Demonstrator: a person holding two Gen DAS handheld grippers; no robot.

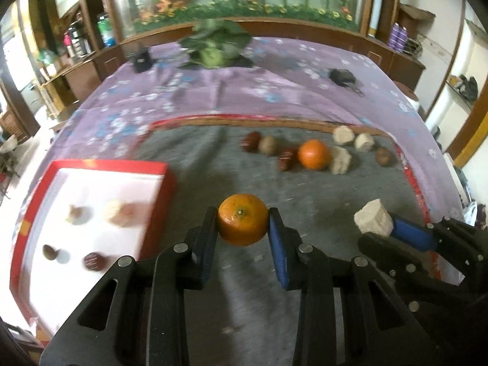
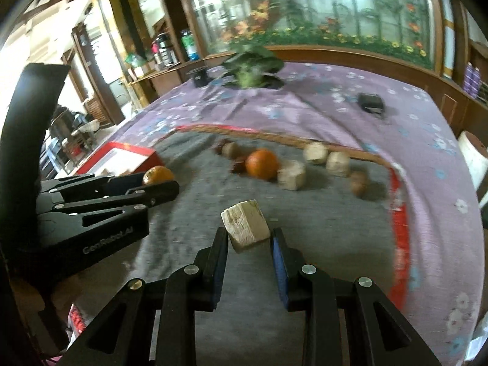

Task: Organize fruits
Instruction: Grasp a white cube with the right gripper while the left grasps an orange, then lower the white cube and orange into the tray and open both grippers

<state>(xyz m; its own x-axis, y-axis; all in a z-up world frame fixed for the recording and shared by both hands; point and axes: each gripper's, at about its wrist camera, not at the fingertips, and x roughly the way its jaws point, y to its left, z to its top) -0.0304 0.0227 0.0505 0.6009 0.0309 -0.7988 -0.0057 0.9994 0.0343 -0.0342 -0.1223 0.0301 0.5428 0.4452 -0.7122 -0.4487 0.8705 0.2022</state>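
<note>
Here, in the left wrist view, the left tongs (image 1: 243, 228) clamp an orange (image 1: 242, 224) at lower centre, just right of the red tray (image 1: 170, 183) at lower left. In the right wrist view, the right tongs (image 2: 249, 238) pinch a pale chunk (image 2: 245, 225) at centre, above the grey mat (image 2: 320, 228).

Left gripper (image 1: 243, 228): black slotted linkage arms are showing silver round pins; blue pads are lining the fingers. Right gripper (image 2: 249, 238): same black build, blue pads. White "GenRobot.AI" lettering is showing on the left gripper's body.
</note>
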